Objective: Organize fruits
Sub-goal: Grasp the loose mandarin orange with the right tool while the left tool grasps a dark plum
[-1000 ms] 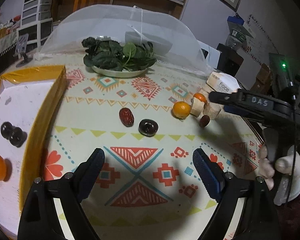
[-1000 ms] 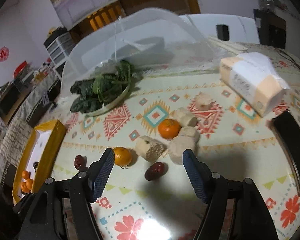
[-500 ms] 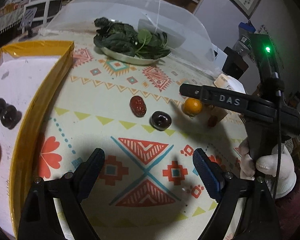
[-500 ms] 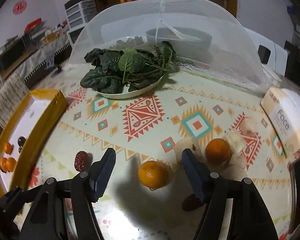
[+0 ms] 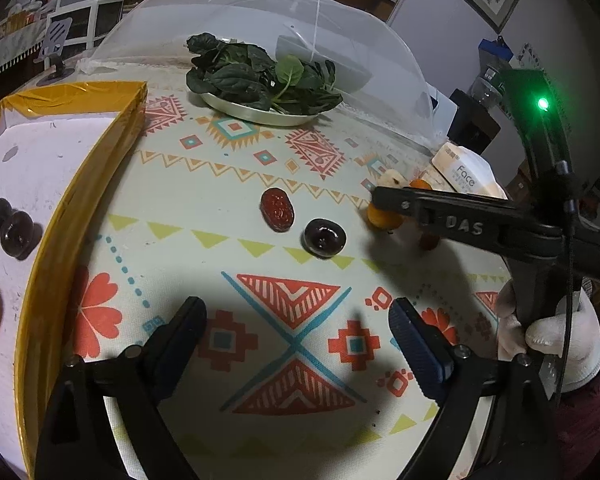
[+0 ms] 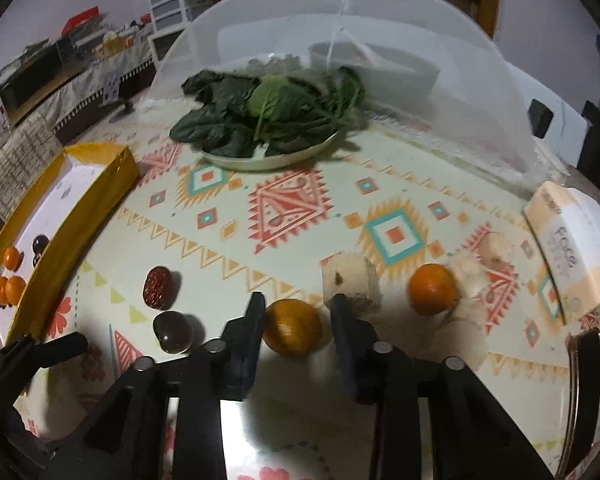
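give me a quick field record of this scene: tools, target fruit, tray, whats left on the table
right tool: fingers either side of a mandarin, narrowed around it, grip not confirmed
left tool: open, empty, above the cloth
tray: yellow rim, holds dark plums and mandarins
loose on table: red date, dark plum, second mandarin
other: plate of greens

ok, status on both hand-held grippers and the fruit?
Left gripper open, empty. Right gripper straddling orange, contact unclear. Tofu block just behind.

tray [image 6: 100, 178] left | plate of greens [image 6: 268, 128] behind | date [image 6: 157, 286] behind plum [image 6: 173, 331] | tangerine [image 6: 293, 327] right of plum
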A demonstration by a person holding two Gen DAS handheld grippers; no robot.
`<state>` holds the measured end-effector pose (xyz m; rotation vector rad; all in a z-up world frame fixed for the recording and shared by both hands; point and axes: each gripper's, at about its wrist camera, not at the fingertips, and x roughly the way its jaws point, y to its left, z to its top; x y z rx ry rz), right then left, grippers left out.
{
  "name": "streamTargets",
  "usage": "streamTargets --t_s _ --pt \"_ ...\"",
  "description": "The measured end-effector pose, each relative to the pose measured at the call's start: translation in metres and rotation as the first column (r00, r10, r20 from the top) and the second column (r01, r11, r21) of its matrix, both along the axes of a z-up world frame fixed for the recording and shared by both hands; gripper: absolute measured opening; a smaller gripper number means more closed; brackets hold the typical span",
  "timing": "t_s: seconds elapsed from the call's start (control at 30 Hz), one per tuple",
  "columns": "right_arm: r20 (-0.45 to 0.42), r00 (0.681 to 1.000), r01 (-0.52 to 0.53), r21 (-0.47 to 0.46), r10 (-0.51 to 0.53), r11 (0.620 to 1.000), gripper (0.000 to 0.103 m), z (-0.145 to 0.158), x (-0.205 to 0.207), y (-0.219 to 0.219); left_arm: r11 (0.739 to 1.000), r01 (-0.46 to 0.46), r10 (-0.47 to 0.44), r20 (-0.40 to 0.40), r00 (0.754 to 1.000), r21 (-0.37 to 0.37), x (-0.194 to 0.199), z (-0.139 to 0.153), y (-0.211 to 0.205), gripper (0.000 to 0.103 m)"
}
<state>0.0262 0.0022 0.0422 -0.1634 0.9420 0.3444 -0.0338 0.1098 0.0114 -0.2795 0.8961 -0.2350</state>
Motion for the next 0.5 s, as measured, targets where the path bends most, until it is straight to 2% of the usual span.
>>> streamTargets --t_s 0.2,0.4,0.5 --pt "-0.015 1.0 0.02 -0.033 -0.021 0.999 0.036 -0.014 0.0 0.009 0.999 0.004 -0.004 -0.002 1.0 0.033 0.001 0.0 -0.005 0.094" --pt "0.009 0.998 0.061 0.066 -0.062 0.996 0.035 0.002 -0.015 -0.007 0.999 0.012 -0.012 -0.004 1.0 0.039 0.002 -0.001 -0.007 0.099" --pt "0.03 0.997 0.072 0.1 -0.075 0.992 0.035 0.014 -0.032 -0.018 0.998 0.006 -0.006 -0.008 1.0 0.07 0.003 -0.001 -0.011 0.099"
